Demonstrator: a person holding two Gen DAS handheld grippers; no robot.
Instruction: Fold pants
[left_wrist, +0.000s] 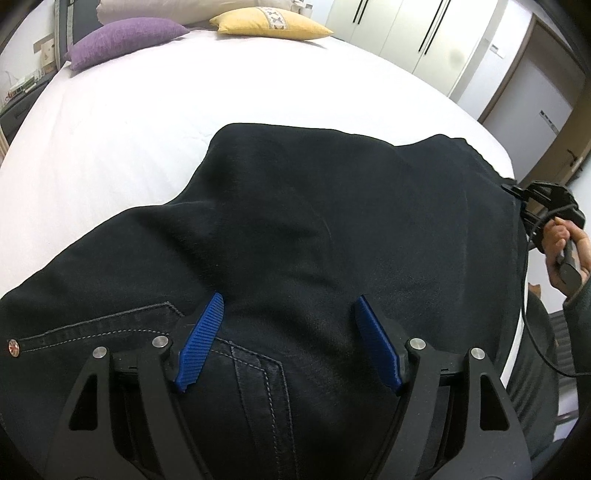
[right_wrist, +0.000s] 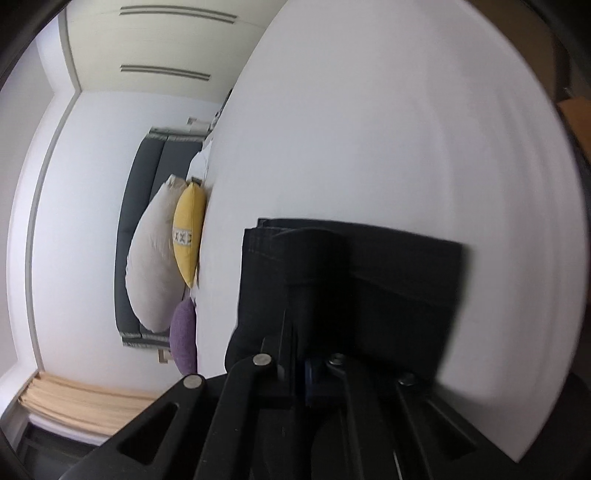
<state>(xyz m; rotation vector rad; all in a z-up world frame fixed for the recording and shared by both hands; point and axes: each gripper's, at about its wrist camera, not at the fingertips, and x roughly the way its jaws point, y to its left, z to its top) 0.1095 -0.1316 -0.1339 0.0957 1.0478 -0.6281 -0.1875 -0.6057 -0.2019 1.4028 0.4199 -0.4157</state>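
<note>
- White sheet covers the bed (left_wrist: 147, 122), the largest thing in both views; it spreads ahead of the left gripper and fills the space ahead of and to the right of the right gripper.
- Black denim pants (left_wrist: 314, 229) lie on the bed directly beneath and ahead of the left gripper. Grey seam stitching and a pocket edge show between and just left of its fingers, and a small rivet sits at the far left edge. In the right wrist view the pants (right_wrist: 388, 280) rise as a folded dark panel straight ahead of the right gripper.
- A pale wardrobe (left_wrist: 417, 33) with long dark handles stands far ahead and to the right of the left gripper.
- A cream pillow (right_wrist: 155, 258), a yellow cushion (left_wrist: 269, 23) and a purple cushion (left_wrist: 125, 42) sit at the bed's head, far ahead of the left gripper; from the right gripper they are well off to the left.
- The left gripper (left_wrist: 291, 339) hovers over the waist area with its blue fingers (left_wrist: 201, 343) spread wide apart, clamping nothing; whether the tips touch the cloth I cannot tell.
- The right gripper (right_wrist: 306, 373) is closed, pinching an edge of the pants between its fingers. From the left gripper it shows far to the right, at the garment's far corner, held by a bare hand (left_wrist: 563, 243).
</note>
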